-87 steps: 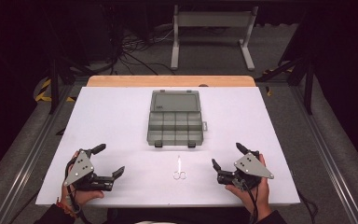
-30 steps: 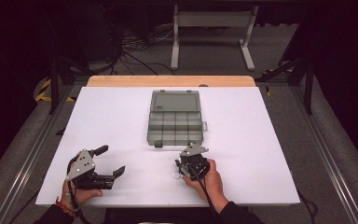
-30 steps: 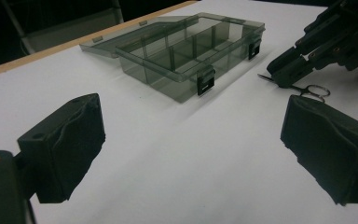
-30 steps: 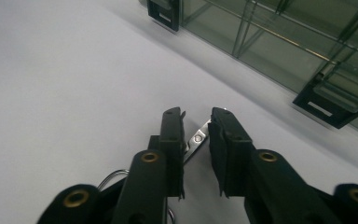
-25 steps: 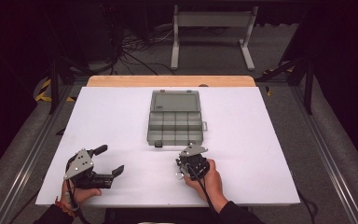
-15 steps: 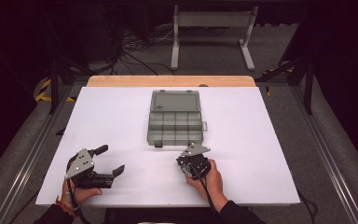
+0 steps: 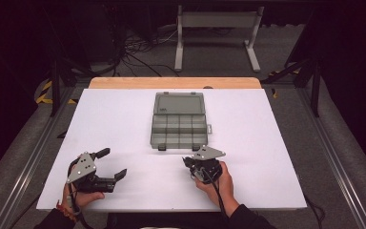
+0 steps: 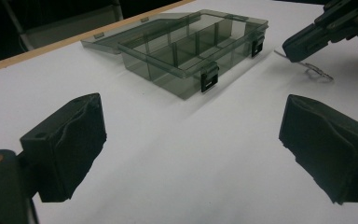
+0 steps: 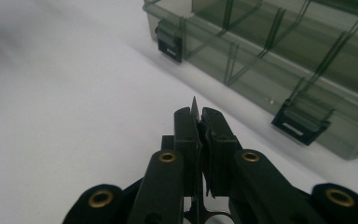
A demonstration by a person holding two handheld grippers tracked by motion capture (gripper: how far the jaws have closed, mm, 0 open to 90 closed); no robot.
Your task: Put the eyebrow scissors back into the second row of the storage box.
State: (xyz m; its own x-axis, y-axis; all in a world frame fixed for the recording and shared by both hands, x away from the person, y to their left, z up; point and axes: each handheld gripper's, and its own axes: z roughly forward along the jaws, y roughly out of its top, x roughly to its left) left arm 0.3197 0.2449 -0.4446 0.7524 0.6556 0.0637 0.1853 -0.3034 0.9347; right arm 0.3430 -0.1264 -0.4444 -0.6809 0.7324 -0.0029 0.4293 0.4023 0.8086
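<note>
A smoky clear compartment box (image 7: pixel 178 126) lies open on the white table (image 7: pixel 119 119), its lid folded back; I see no contents in its compartments. Just in front of it, my right gripper (image 7: pixel 189 165) is shut on a small thin metal wire piece (image 9: pixel 194 103), whose pointed tip sticks out between the jaws. In the left gripper view that piece (image 8: pixel 316 71) hangs low over the table under the right gripper (image 8: pixel 303 46). My left gripper (image 7: pixel 113 163) rests at the front left, open and with nothing between its jaws (image 8: pixel 191 144). The box's latches (image 9: pixel 170 41) face the right gripper.
A wooden strip (image 7: pixel 174 82) edges the table's far side. Beyond it stand a white metal frame (image 7: pixel 217 33) and cables on the dark floor. Bare white surface spreads to the left and right of the box.
The right gripper came from the front right to the middle front, where the wire piece lay, and shut on it. The left gripper has stayed put.
</note>
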